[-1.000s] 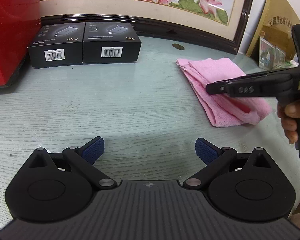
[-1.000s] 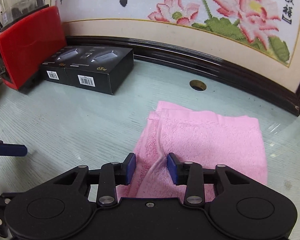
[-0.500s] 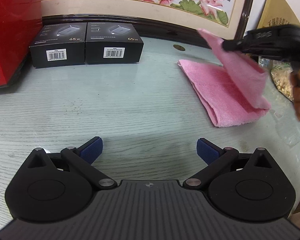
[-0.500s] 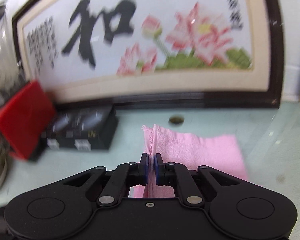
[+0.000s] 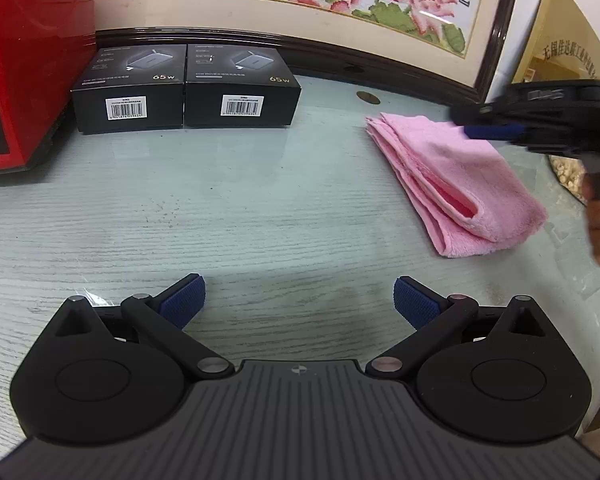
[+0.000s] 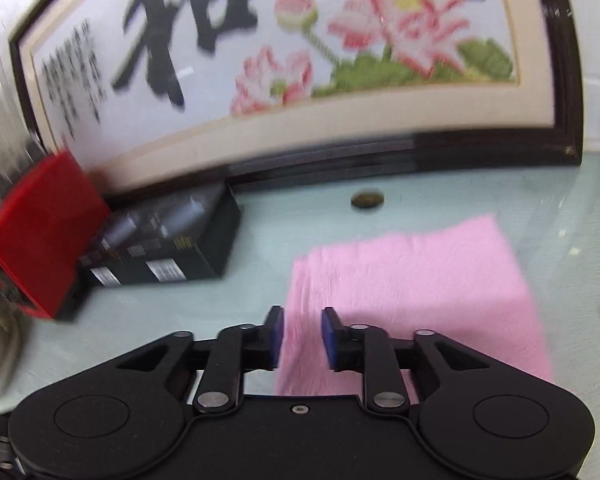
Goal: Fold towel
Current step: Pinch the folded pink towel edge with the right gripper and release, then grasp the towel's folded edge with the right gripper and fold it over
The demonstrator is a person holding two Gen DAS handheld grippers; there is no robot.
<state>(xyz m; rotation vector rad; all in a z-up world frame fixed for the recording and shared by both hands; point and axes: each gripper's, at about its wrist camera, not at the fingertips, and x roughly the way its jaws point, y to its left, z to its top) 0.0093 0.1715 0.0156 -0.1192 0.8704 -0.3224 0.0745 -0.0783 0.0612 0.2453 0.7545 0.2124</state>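
Note:
A pink towel [image 5: 456, 176] lies folded in several layers on the table at the right; it also shows in the right wrist view [image 6: 420, 280], blurred. My right gripper [image 6: 301, 338] hovers just above the towel's near left edge with its jaws a little apart and nothing between them; in the left wrist view it [image 5: 496, 130] sits over the towel's far right part. My left gripper [image 5: 299, 300] is wide open and empty over bare table, well left of and nearer than the towel.
Two black boxes [image 5: 188, 88] stand at the back left beside a red box [image 5: 28, 64]. A framed lotus embroidery [image 5: 340, 8] leans along the back. A small round hole [image 5: 368, 97] lies in the pale wood-grain table [image 5: 220, 216] behind the towel.
My right gripper carried the lifted towel flap over and down, then opened and let it go. The towel now lies flat and folded. My left gripper has stayed still.

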